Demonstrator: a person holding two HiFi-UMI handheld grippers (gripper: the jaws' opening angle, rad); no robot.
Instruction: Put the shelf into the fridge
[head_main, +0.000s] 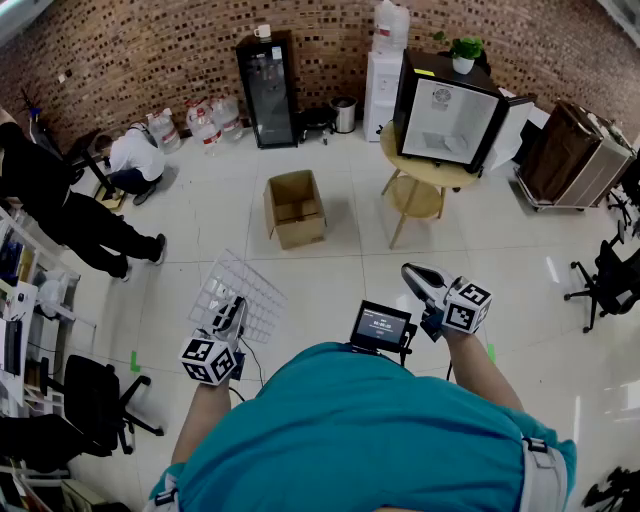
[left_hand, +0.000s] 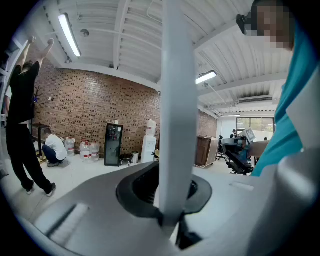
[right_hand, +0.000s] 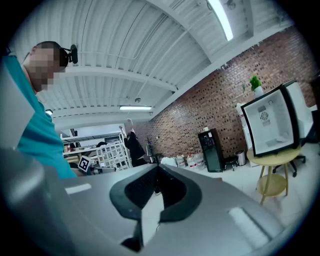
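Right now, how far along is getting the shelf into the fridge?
Done: the fridge stands open on its table. In hand: the left gripper grips the shelf; the right gripper is shut, empty. Left: carry it across the room and slide it in.

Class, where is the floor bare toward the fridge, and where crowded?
Bare tiled floor lies between the open brown cardboard box and the round wooden table. Crowded at left: a person in black, clear water bottles.

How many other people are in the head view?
2: a person in black standing at left, a person in white crouching by the brick wall. Others may be hidden.
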